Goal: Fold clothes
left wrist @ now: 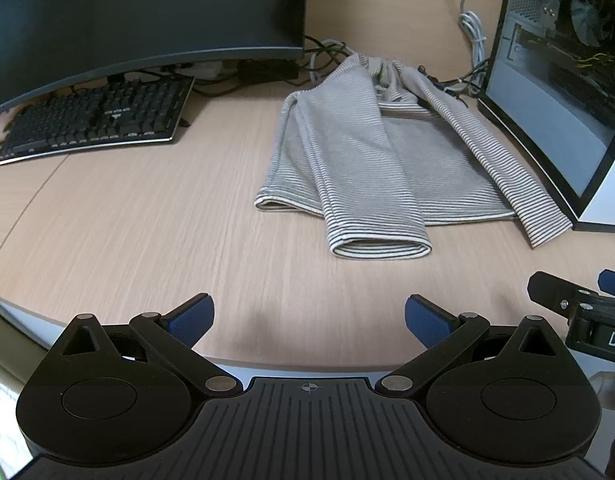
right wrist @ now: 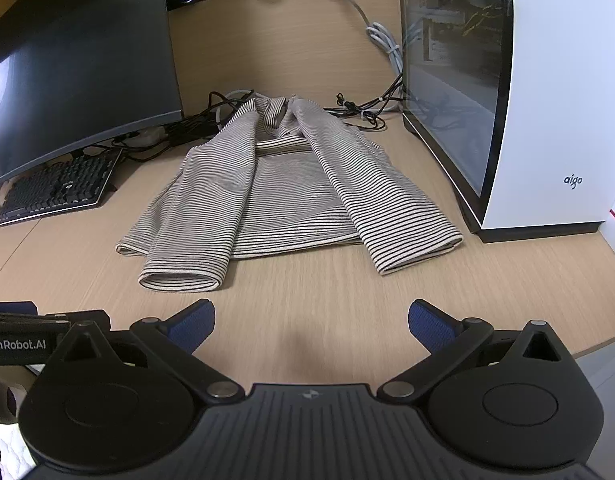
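A grey-and-white striped long-sleeved top (left wrist: 371, 160) (right wrist: 283, 188) lies on the wooden desk (left wrist: 147, 232) (right wrist: 315, 280), both sleeves laid down over its body with the cuffs toward me. My left gripper (left wrist: 309, 320) hovers open near the desk's front edge, short of the left cuff (left wrist: 381, 246), nothing between its blue pads (left wrist: 191, 318). My right gripper (right wrist: 311, 324) is likewise open and empty, in front of the hem. Each gripper shows at the edge of the other's view: the right gripper (left wrist: 579, 304) and the left gripper (right wrist: 47, 324).
A dark curved monitor (left wrist: 139, 16) (right wrist: 75, 72) and a black keyboard (left wrist: 95, 120) (right wrist: 55, 188) stand at the left. A white computer case (left wrist: 563, 92) (right wrist: 507, 100) with a glass side stands right of the top. Tangled cables (left wrist: 471, 40) (right wrist: 371, 112) lie behind the garment.
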A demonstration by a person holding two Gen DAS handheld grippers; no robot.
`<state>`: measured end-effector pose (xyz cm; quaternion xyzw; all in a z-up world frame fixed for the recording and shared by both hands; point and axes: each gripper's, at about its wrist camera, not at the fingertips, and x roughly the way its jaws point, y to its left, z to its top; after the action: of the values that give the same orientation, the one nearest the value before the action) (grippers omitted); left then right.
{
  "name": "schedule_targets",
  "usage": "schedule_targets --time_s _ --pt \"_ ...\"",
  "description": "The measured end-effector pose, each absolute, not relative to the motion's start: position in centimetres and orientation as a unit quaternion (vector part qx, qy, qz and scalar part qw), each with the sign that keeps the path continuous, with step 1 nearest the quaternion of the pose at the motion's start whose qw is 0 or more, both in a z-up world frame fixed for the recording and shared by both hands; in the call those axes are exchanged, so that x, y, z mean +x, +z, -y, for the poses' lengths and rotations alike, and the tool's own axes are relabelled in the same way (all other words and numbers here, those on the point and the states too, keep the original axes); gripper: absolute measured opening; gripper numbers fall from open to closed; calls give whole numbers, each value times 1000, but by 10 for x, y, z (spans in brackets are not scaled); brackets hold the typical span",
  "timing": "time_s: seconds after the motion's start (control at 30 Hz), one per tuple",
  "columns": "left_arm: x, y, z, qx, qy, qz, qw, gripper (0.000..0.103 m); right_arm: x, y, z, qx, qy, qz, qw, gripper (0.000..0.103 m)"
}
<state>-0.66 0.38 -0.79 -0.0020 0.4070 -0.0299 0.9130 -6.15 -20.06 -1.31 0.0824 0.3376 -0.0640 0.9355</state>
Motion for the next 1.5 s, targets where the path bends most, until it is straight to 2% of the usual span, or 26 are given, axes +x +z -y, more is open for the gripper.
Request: schedule_targets --time_s 0.73,1.13,1.5 --pt "5 -10 8 10 -34 -411 911 103 -58 -18 212 91 -57 -343 933 103" --pt "29 -2 19 18 -16 -413 910 103 -29 -17 243 80 -22 -342 936 103" --pt "53 -3 17 -9 -19 -447 894 103 21 -28 265 149 24 -345 926 103"
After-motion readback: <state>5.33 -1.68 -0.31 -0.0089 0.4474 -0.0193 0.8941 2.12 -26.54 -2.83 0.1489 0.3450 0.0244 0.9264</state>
